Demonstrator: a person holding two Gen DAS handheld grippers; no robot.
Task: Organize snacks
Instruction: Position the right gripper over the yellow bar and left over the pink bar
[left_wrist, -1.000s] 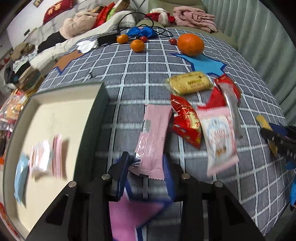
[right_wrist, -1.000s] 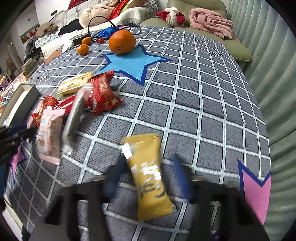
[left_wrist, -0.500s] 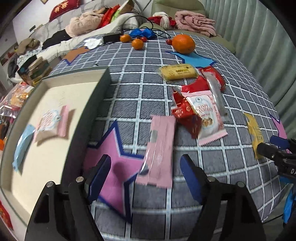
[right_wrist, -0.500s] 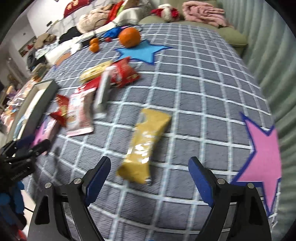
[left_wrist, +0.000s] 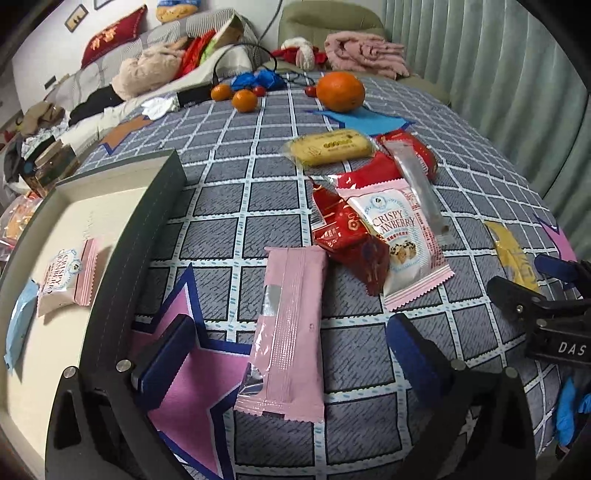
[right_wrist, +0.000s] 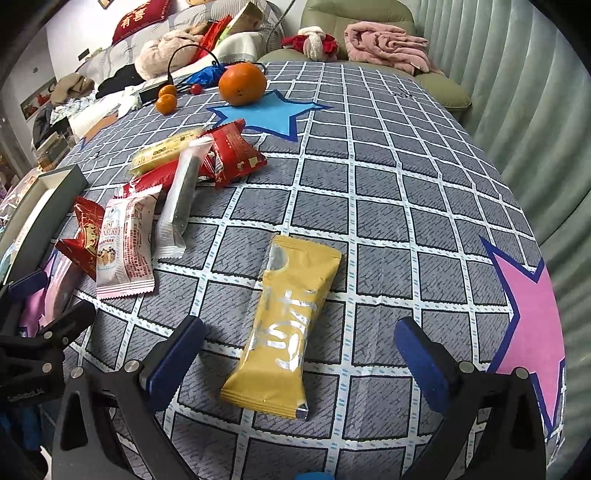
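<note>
My left gripper (left_wrist: 291, 354) is opening; the pink snack bar (left_wrist: 291, 332) lies flat on the checked tablecloth (left_wrist: 229, 177) between its pads, untouched, beside the tray (left_wrist: 122, 236). My right gripper (right_wrist: 299, 350) is opening likewise, the yellow snack bar (right_wrist: 288, 328) lying loose between its fingers.

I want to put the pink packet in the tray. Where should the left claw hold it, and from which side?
Probably across its middle, from above. The pink packet lies flat on the tablecloth, long and narrow, lengthwise between the left claw, whose jaws are opening. Its long edges face the pads, so they can close on the narrow width.
</note>
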